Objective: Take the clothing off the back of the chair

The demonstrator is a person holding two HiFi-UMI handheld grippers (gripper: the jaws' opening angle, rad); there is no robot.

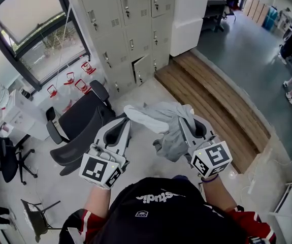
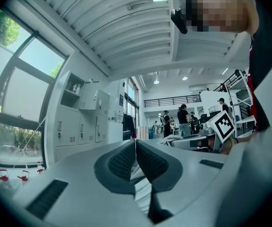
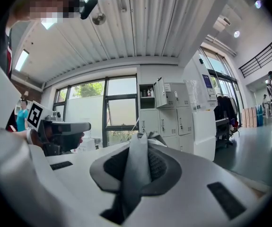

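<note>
Both grippers pointing level ahead of torso, side by side, well apart.

Left gripper (image 1: 124,121): jaws pressing together, pads meeting, pinching thin white edge of garment (image 1: 161,117).

Right gripper (image 1: 190,120): jaws clamping on grey fold of same garment, cloth bulging up between pads.

Marker cubes sitting at near ends.

Left forearm (image 1: 97,202) and right forearm (image 1: 218,192) reaching forward from red-black sleeves.
</note>
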